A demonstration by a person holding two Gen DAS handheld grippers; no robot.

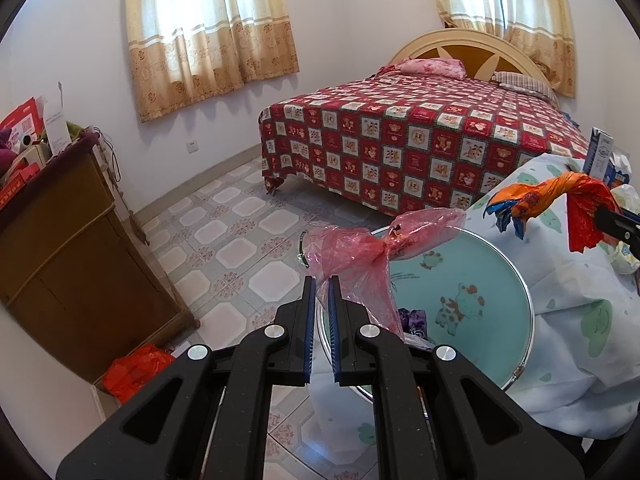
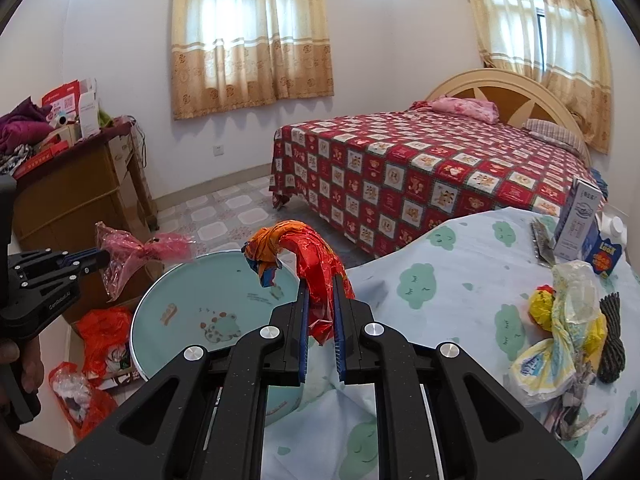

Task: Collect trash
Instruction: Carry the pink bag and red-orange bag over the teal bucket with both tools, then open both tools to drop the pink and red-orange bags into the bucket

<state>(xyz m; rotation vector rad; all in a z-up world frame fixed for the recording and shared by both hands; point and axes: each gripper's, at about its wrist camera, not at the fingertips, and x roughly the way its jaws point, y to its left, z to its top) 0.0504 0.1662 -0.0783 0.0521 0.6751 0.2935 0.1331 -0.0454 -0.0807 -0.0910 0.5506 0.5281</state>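
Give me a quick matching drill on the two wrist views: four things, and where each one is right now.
Things:
1. pink plastic bag
2. red-orange wrapper
3. milk carton
4. round basin

Places:
A. standing on the cloud-print cloth
B. pinched in the right gripper
C. below both held items
D. pinched in the left gripper

Pairs: 1-D, 2-B, 3-A, 4-C

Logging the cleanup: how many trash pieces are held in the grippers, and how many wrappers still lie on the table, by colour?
Pink bag, left hand-held gripper: 1
Red-orange wrapper, right hand-held gripper: 1
Yellow-white wrapper heap on table: 1
Total: 3
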